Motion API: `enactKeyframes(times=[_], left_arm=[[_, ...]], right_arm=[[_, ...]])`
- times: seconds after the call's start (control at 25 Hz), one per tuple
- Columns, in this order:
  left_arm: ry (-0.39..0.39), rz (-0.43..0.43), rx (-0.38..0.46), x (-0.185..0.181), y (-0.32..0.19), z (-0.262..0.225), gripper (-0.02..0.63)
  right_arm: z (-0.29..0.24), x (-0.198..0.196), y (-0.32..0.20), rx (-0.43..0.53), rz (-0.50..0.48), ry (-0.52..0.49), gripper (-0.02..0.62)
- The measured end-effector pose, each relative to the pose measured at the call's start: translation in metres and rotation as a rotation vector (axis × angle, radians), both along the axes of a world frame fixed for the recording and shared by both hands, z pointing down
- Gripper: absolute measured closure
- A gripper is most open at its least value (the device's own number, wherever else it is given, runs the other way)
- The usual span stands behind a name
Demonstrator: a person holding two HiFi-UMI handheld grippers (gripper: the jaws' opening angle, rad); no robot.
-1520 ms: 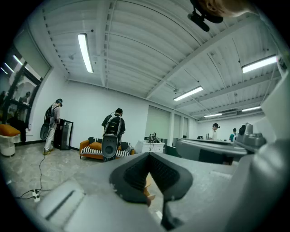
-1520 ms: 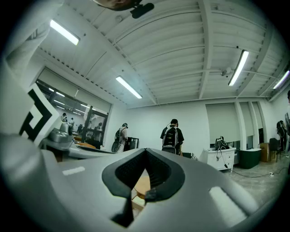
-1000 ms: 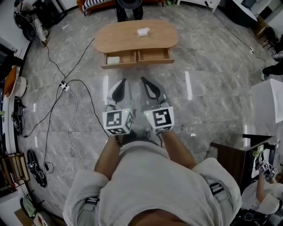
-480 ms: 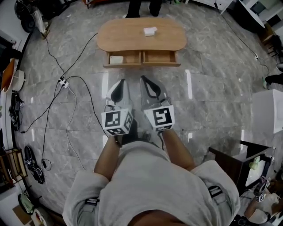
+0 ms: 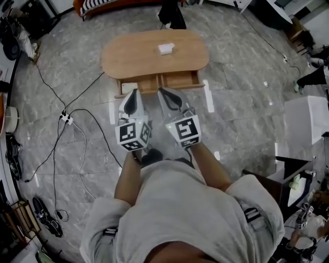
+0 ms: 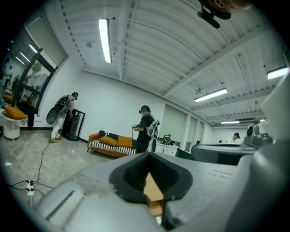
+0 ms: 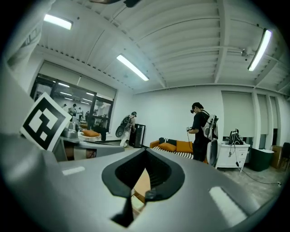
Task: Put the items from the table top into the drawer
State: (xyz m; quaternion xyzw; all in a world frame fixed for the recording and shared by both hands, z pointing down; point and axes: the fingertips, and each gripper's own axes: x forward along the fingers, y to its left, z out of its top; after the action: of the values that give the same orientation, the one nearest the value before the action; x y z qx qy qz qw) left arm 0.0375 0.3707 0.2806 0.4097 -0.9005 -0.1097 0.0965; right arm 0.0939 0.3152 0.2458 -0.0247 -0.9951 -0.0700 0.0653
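Step in hand (judged): the approach. Nothing is picked up yet.

- Table: oval wood top, straight ahead of the person.
- Item: small white block, alone on the table top, right of its centre and toward the far edge. It is the only thing I can see on the top.
- Left drawer and right drawer: both pulled out from the table's near side. The left one already holds a white object at its left end. The right one looks empty.
- Left gripper: jaws closed, nothing between them. Its tip is over the floor just short of the left drawer.
- Right gripper: jaws together too, nothing held. Its tip is just short of the gap between the two drawers.
- Both gripper views look level across the room; only a strip of the table's wood shows through the pad hollow.
- A person stands behind the table's far edge.

Next move (judged): get close enough to reach over the drawers, open one gripper, likely the right since the item sits on that side, and bring it down over the block. The block is low and flat, so the jaws should straddle its short sides. Then carry it back over the table's near edge into an open drawer.
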Motion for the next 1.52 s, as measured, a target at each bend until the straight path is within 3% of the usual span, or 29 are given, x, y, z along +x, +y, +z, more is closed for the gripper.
enactKeyframes(times=[0.52, 0.68, 0.92, 1.12, 1.28, 1.52], left_arm=[[0.064, 0.032, -0.017, -0.094, -0.056, 0.022, 0.586], [0.05, 0.068, -0.076, -0.128, -0.098, 0.034, 0.586], [0.042, 0.146, -0.247, -0.179, -0.185, 0.065, 0.586], [0.113, 0.229, -0.28, -0.182, -0.257, 0.105, 0.586], [0.177, 0.277, -0.318, -0.193, -0.291, 0.138, 0.586], [0.193, 0.341, -0.355, -0.226, -0.326, 0.177, 0.586]], right_arm=[[0.016, -0.095, -0.06, -0.007, 0.046, 0.074, 0.589], [0.035, -0.136, -0.1, -0.048, 0.044, 0.071, 0.588], [0.069, -0.195, -0.183, -0.107, 0.059, 0.12, 0.589], [0.095, -0.217, -0.255, -0.145, 0.112, 0.133, 0.589], [0.121, -0.219, -0.284, -0.201, 0.184, 0.18, 0.588], [0.166, -0.236, -0.32, -0.214, 0.25, 0.218, 0.588]])
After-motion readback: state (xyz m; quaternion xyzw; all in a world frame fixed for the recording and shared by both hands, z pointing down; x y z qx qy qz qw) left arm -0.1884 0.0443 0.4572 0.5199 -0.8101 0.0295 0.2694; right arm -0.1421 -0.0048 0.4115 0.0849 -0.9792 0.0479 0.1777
